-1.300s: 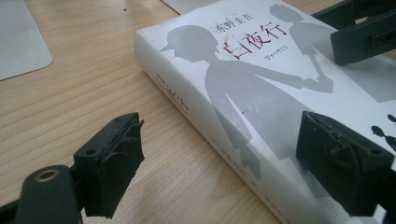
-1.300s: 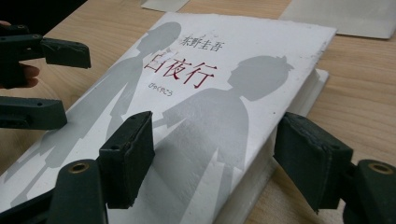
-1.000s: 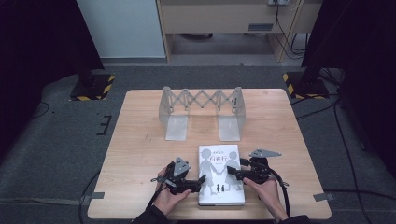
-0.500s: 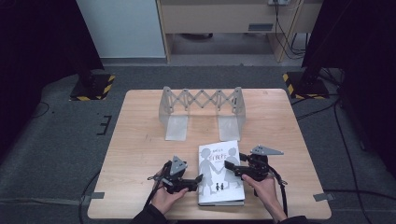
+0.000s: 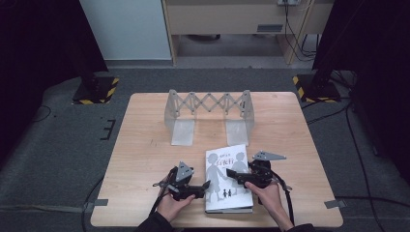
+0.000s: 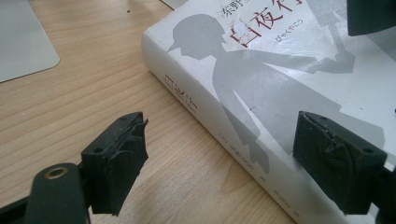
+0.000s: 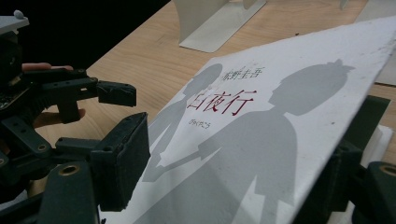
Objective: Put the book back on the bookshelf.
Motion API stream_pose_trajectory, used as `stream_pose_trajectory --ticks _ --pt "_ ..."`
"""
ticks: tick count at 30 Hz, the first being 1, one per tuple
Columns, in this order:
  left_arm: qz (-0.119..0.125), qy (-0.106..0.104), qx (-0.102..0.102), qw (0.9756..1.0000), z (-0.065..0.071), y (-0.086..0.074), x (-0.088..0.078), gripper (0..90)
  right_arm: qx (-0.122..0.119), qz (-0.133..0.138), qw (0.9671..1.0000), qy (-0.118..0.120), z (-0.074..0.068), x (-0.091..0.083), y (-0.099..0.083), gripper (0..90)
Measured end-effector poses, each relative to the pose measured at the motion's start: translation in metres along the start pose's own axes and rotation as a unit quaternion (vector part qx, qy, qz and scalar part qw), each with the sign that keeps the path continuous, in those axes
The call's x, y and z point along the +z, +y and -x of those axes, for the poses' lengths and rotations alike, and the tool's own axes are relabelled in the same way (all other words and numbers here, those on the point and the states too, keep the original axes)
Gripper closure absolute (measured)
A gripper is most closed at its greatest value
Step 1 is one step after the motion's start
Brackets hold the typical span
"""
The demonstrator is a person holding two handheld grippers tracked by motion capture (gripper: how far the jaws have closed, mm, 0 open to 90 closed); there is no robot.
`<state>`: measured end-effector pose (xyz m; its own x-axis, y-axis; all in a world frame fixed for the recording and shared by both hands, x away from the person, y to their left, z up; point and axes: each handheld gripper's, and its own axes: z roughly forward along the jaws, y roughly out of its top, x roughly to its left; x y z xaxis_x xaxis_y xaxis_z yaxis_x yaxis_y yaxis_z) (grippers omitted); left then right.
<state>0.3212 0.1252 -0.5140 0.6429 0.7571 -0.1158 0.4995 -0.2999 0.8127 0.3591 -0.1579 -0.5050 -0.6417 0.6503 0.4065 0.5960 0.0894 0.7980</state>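
A white hardcover book point(image 5: 226, 178) lay near the front edge of the wooden counter point(image 5: 145, 145). The right claw point(image 5: 238, 179) gripped its front cover, lifting it off the pages. The left claw point(image 5: 203, 186) stood open astride the spine edge, its jaws having just closed slightly. An expandable bookend rack point(image 5: 209, 116) stood behind.

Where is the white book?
In the high view, the white book lies at the table's near edge, between the left gripper and right gripper.
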Motion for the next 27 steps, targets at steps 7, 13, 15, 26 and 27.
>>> stream_pose_trajectory --ticks 7,13,15,26,27 --pt "-0.001 -0.001 -0.001 1.0 -0.001 0.0 0.0 16.9 0.0 -0.014 0.9999 0.004 -0.004 0.01 -0.002 26.7" --pt "0.001 -0.001 -0.007 1.0 -0.002 0.0 -0.001 18.1 0.014 -0.006 0.9999 0.003 -0.003 0.008 -0.002 34.5" --pt "0.005 -0.004 -0.015 0.9999 -0.004 0.0 -0.001 18.6 0.023 0.004 0.9997 0.007 -0.003 0.007 0.0 38.6" --pt "0.016 -0.012 -0.026 0.9995 -0.006 0.0 -0.002 19.7 0.036 -0.003 0.9991 0.024 0.0 0.015 0.002 34.2" --pt "0.016 -0.011 -0.026 0.9995 -0.007 0.0 -0.002 19.8 0.044 -0.008 0.9988 0.022 0.002 0.016 0.001 37.4"
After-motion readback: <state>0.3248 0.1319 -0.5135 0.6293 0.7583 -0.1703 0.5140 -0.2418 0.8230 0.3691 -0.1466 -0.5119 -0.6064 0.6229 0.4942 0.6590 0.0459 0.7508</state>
